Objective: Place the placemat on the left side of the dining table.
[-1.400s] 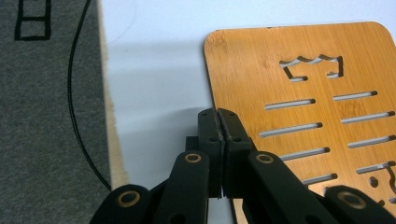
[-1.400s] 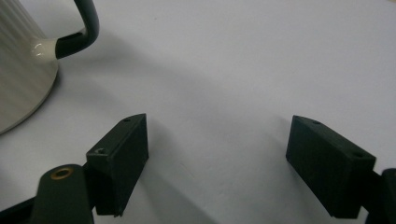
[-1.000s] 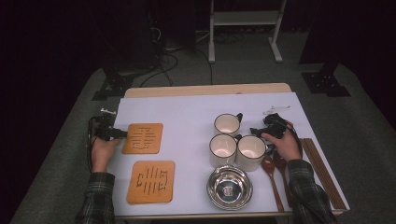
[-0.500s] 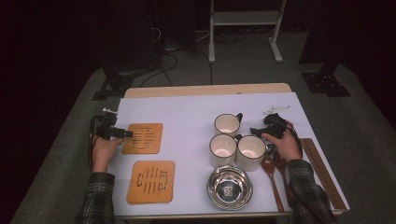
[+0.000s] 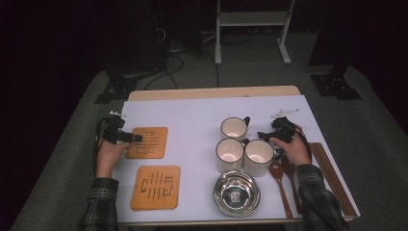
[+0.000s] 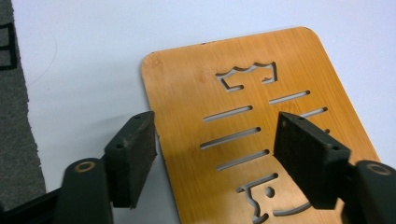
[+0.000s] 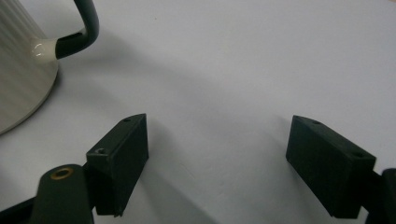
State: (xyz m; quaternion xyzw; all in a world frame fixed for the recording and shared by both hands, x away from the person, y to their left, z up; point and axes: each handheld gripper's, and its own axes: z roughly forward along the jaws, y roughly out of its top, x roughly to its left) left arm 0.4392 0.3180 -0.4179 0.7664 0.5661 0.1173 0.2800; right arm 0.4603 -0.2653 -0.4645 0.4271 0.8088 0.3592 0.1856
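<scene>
Bamboo trivet [image 6: 243, 135], far one of two, lies flat on white table cover [image 5: 192, 115] at its left side, under left gripper [image 6: 217, 140]; jaws have just been opening, one pad over the trivet, other off its edge, neither pressing. Right gripper [image 7: 217, 158]: jaws wide apart over bare cover, nothing between. Cream mug [image 7: 23, 60] with dark handle just beside. Outward: second trivet [image 5: 155, 186], two more mugs, steel bowl [image 5: 236, 193], wooden spoons [image 5: 284, 178]
</scene>
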